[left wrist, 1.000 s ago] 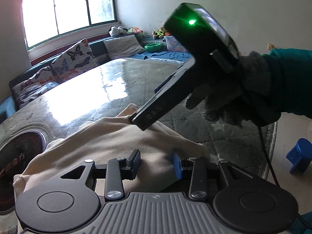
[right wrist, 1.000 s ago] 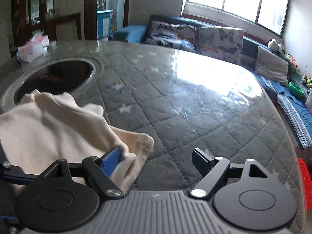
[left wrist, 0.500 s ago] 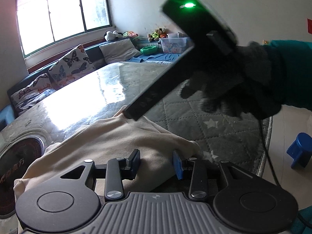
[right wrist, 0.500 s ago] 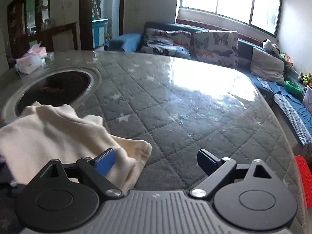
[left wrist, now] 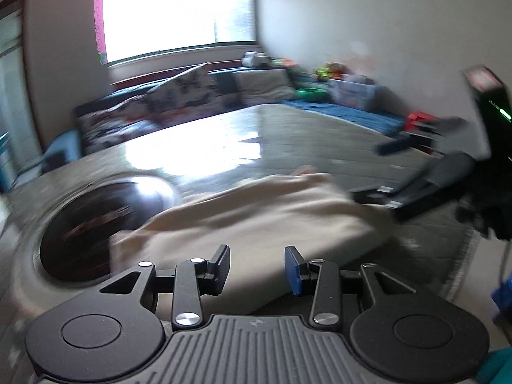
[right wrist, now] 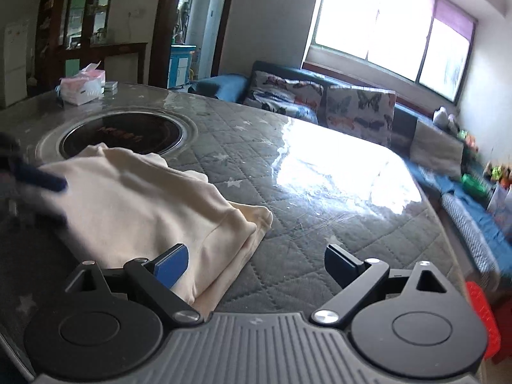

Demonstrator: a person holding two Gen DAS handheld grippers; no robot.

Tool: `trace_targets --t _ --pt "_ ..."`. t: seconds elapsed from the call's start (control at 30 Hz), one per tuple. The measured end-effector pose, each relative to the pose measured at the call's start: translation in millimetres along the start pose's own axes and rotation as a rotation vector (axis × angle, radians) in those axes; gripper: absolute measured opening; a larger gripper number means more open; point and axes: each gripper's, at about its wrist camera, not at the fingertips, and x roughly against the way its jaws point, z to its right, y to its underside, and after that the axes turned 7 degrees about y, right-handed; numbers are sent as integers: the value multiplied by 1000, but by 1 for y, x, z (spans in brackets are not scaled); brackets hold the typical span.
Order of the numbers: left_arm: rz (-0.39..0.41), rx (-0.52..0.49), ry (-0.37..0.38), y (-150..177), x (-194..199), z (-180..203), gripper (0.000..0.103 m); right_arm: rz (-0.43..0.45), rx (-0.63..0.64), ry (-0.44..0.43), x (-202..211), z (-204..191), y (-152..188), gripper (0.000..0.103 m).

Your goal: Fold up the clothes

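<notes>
Left wrist view is motion-blurred: left hand-held gripper (left wrist: 257, 265) is swinging, and compared with half a second ago the view has panned so the right unit, which filled the upper middle of frame above the cloth, now sits low at the far right edge. Left fingers stand at a narrow gap with nothing between them, same gap as before. Cream garment (left wrist: 256, 214) lies just ahead of the fingertips on the tabletop (left wrist: 320, 134), already folded into a thick stack.

Right wrist view: right hand-held gripper (right wrist: 256, 260) is spread wide, holding nothing. Its blue left pad (right wrist: 171, 264) overlaps the near corner of the garment (right wrist: 137, 204); can't tell if it touches or hovers over it. Right finger is over bare quilted tabletop (right wrist: 320, 198), well clear of the cloth. Since a second ago this unit has dropped closer to the fabric edge; the layered fold edge now sits between its fingers, toward the left one. Dark blur at far left of this view looks like the left unit's finger (right wrist: 41, 179) over the garment's far side.

The round inset burner (right wrist: 124, 134) is beyond the garment, with one garment edge at its rim. Tissue box (right wrist: 82, 84) is far back-left.

My read: both units released, garment at rest, and they're repositioning to either side of the stack. Next is likely a regrasp of the edges for one more fold or a squaring-up. Risk: the thick corner slips if pinched shallow.
</notes>
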Motion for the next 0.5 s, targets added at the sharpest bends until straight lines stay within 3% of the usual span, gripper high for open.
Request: trace_targets --t 0.1,0.2,0.33,0.5 --pt "-12 78 -49 7 6 -25 41 0 40 29 -4 -6 5 94" --pt "-20 139 -53 16 11 -43 40 -8 66 51 -8 -11 12 94" --pt "-20 149 -45 25 13 -51 42 -10 89 82 -11 -15 15 94" --pt "-8 174 -34 14 22 -60 41 -2 127 91 -10 -19 9 94"
